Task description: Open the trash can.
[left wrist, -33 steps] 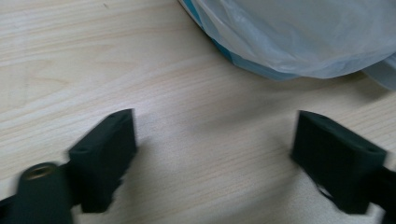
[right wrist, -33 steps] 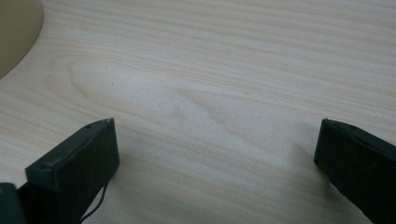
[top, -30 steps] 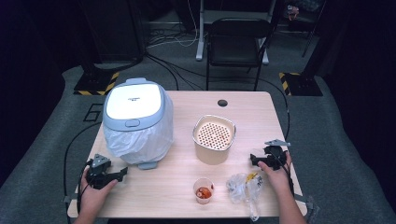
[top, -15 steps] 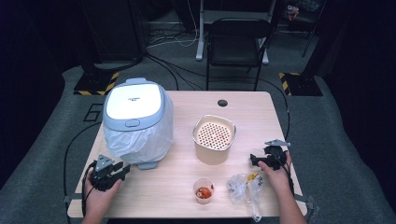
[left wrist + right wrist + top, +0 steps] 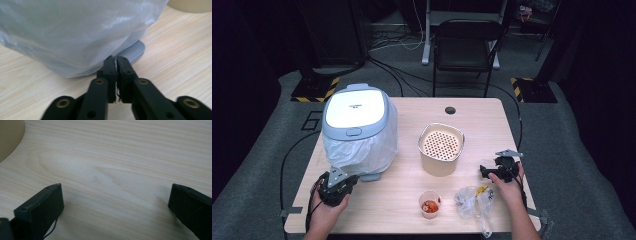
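Note:
A grey-blue lidded appliance stands on the left of the wooden table, its body wrapped in a clear plastic bag. My left gripper lies low at its front left corner. In the left gripper view this gripper is shut, its tips at the bag's lower hem, just before the appliance's grey base. I cannot tell whether film is pinched. My right gripper rests near the table's right edge. It stands wide open over bare wood.
A beige perforated pot sits mid-table; its edge shows in the right gripper view. A small cup of reddish pieces and a crumpled clear bag lie near the front edge. A cable hole marks the far side, with a chair beyond.
My left gripper has crept right, toward the appliance's base. The right gripper has stayed where it was.

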{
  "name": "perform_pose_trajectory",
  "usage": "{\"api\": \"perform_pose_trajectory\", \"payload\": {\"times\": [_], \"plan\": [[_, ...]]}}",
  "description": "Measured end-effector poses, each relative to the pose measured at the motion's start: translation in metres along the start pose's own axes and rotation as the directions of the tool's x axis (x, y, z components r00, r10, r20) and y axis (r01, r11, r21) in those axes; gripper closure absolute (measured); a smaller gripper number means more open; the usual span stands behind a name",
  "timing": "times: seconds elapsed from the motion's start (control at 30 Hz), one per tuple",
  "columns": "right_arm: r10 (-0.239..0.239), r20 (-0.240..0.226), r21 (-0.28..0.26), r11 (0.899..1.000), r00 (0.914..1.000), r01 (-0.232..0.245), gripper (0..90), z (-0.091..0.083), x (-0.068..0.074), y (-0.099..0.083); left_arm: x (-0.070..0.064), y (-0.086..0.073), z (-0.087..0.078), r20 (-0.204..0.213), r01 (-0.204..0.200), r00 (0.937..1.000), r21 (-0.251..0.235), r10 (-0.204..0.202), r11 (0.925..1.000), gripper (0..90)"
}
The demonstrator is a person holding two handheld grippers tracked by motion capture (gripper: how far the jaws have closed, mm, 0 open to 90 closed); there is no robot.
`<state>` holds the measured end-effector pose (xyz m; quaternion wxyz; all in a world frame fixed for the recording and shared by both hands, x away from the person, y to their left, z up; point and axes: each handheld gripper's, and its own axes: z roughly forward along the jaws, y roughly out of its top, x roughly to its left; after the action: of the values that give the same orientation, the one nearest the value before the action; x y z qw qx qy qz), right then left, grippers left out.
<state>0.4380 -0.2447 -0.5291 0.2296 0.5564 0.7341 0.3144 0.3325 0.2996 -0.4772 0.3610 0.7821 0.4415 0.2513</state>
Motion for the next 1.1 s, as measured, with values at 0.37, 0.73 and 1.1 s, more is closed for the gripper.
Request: {"api": "perform_pose_trajectory", "payload": {"times": [0.37, 0.73, 1.1], "plan": [[-0.001, 0.0, 0.0, 1.0, 1.0, 0.001, 0.0, 0.0, 0.0, 0.0, -0.028, 0.013, 0.004, 0.024, -0.093, 0.9954, 0.018, 0.092, 0.9955, 90.0], [-0.004, -0.002, -0.001, 1.0, 1.0, 0.004, 0.0, 0.0, 0.0, 0.0, -0.025, 0.022, 0.034, -0.002, -0.156, 0.9876, 0.068, 0.157, 0.9854, 90.0], [-0.008, -0.003, -0.001, 1.0, 1.0, 0.008, 0.0, 0.0, 0.0, 0.0, -0.022, 0.018, 0.049, -0.01, -0.135, 0.9907, 0.087, 0.136, 0.9871, 90.0]]}}
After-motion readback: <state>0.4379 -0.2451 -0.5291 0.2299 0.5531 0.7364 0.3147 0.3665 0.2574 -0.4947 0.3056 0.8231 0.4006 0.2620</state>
